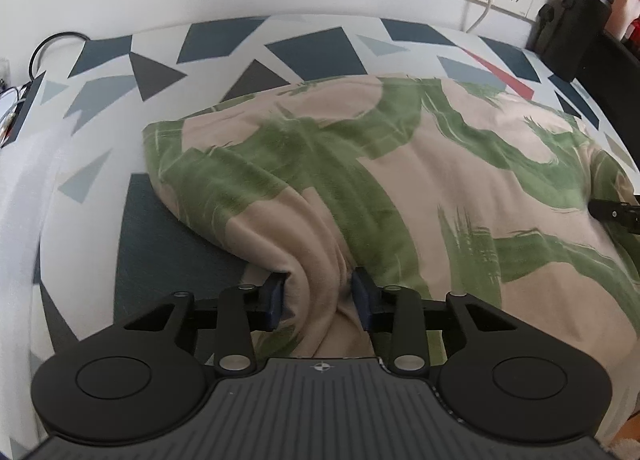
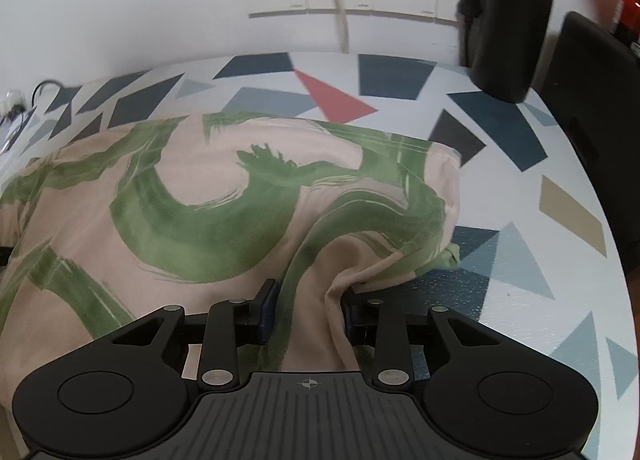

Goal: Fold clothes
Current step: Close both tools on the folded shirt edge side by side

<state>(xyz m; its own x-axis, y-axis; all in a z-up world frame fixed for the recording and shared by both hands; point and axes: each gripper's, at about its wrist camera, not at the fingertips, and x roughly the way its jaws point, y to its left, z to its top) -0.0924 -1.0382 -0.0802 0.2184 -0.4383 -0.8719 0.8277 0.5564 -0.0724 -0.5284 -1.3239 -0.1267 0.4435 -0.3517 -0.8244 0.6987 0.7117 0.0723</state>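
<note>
Left wrist: left tongs (image 1: 320, 294) clamp garment (image 1: 400, 180); right tongs (image 2: 308, 306) likewise; gripped edges hidden.

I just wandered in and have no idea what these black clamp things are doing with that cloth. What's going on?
A person is folding a beige and green garment on a patterned table, using two hand-held grippers. The left gripper is pinching a bunched fold at the garment's near left edge, and the right gripper is pinching the near right edge. Most of the garment lies spread on the table.
</note>
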